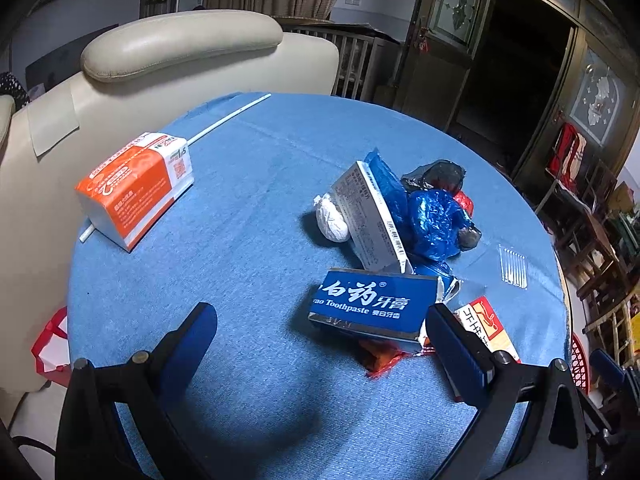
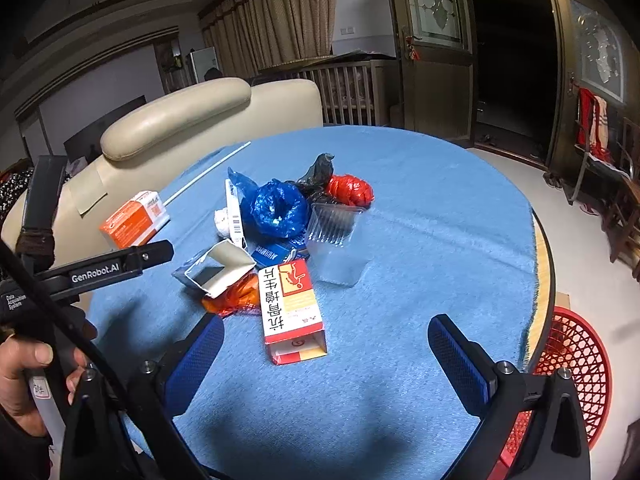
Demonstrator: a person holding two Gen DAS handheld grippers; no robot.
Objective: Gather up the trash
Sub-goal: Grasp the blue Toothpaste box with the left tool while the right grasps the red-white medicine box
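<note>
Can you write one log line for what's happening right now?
left tongs: open, empty | right tongs: open, empty | trash: toothpaste box, red-and-white box, blue bag on table | red basket: beside table

The light over my table (image 1: 260, 200) is cool and fairly bright, falling from above, so my tongs throw soft dark shadows onto the blue cloth just in front of them. The room behind stays dim, and the open doorway (image 2: 516, 60) is almost black. Both lenses bend straight lines hard near the edges, with black corners (typical fisheye). The middle is sharp enough for me to read print on the toothpaste box (image 1: 372, 304), while the clear plastic tray (image 2: 334, 224) shows faint glare
</note>
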